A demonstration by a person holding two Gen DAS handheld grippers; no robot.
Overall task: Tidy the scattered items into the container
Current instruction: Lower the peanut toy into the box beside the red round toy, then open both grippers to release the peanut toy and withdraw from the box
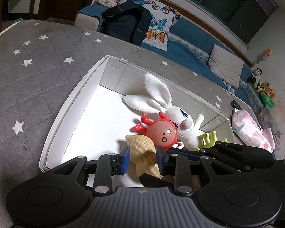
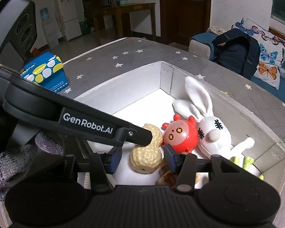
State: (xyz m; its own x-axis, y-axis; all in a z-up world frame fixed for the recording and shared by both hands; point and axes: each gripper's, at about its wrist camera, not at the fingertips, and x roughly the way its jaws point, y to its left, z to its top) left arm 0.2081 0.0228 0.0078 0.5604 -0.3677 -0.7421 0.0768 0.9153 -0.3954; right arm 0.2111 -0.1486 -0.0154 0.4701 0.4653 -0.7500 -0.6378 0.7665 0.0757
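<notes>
Container (image 1: 53, 131): white open box lying on grey star-printed bed (image 1: 28, 76), holding white rabbit plush (image 2: 209, 129) along far-right wall, red round-headed toy (image 2: 182, 136) touching rabbit's head, tan peanut toy (image 2: 148, 152) just left of red toy, yellow-green piece (image 2: 245, 161) at near-right corner, small amber item (image 2: 167, 176) partly hidden under right claw. Left claw (image 1: 142, 157) reaching into box, blue pads flanking peanut toy; contact impossible to tell. Right claw (image 2: 142, 157) hovering over same peanut, jaws moderately wide, not pressing. Sitting outside box: blue dotted carton (image 2: 45, 72) at far left, pink-white wipes pack (image 1: 250, 129) at right.
</notes>
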